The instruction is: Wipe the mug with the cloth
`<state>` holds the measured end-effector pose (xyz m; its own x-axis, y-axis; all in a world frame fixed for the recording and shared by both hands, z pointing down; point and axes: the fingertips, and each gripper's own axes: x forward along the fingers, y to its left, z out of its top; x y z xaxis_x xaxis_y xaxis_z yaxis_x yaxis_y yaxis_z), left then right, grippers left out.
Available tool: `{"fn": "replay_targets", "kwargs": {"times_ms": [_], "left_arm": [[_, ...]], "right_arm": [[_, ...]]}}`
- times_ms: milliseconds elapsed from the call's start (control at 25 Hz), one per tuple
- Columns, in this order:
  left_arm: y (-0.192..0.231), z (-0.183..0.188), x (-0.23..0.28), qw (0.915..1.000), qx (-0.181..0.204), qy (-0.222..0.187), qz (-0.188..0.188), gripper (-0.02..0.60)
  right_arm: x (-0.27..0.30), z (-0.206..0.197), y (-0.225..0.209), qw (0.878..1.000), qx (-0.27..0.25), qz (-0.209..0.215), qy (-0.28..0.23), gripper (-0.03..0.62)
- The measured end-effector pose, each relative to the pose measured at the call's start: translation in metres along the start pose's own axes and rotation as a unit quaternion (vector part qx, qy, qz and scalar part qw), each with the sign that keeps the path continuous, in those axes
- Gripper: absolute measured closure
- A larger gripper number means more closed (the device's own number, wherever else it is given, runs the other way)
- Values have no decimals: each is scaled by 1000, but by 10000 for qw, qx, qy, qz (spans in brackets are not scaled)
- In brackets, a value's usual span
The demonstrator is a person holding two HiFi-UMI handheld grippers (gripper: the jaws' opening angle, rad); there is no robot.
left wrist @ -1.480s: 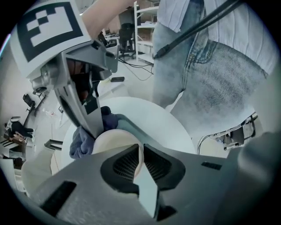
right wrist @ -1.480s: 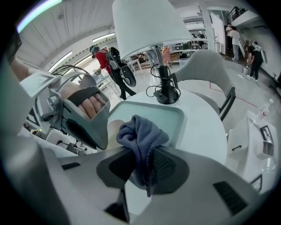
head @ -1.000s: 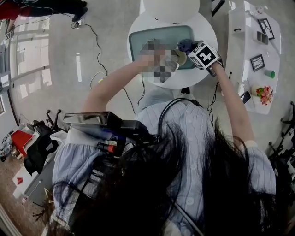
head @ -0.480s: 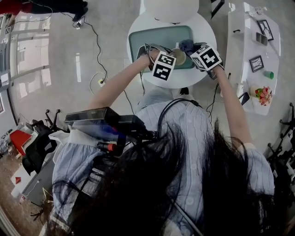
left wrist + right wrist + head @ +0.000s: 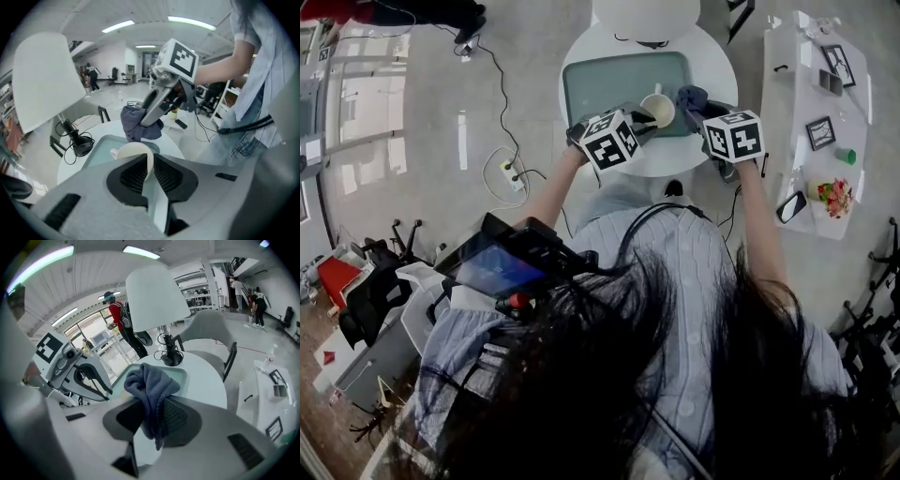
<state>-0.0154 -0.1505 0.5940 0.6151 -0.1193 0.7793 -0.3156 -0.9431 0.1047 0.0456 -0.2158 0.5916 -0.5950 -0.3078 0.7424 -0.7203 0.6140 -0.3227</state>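
- While our left gripper [image 5: 151, 161] is clamped on the wall of the mug [image 5: 133, 151], one jaw inside the rim and one outside, our right gripper [image 5: 157, 406] is clenched on the cloth [image 5: 151, 380], which bunches above the jaws and hangs down between them.
- We see the mug at the near right part of the green tray [image 5: 600, 80] on the round white table [image 5: 712, 56], with the cloth close by its right side.
- We judge the task to be at its start or in its early strokes: both things are in hand and brought together, which is the preparation done.
- We cannot see any part of the mug that looks freshly wiped, so the rubbing round the rim, the wall and the inside all seems left to do.
- We cannot tell whether the cloth touches the mug; from the left gripper view its lower folds overlap the far rim, but that may be only the angle.
- We cannot tell whether the mug rests on the tray or is lifted off it, since our own jaws cover its base.
- We see only a stub of the mug's handle, and its inside is hidden.
- We find the mug itself missing from the right gripper view, blocked by the cloth and the jaws.
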Motion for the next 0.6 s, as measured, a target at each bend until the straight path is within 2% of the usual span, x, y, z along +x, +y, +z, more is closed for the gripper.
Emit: {"fn": "replay_targets", "kwargs": {"times_ms": [160,320,480,600], "left_arm": [[-2,10,-13,9947,-658,-387,694,536],[-5,17,-19,9825,-1220,-689,1226,537],[-14,18,-26,9675,-1742,-860,1616,537],[-28,20,-33,9589,-1995,-885,1812,537]], "right_arm": [[-23,-8,17,9994,206,13,-263,496],[-42,-18,26,9979,402,56,-502,496],[-62,-28,32,9961,528,89,-707,496],[-75,-38,39,9949,583,121,-818,496]]}}
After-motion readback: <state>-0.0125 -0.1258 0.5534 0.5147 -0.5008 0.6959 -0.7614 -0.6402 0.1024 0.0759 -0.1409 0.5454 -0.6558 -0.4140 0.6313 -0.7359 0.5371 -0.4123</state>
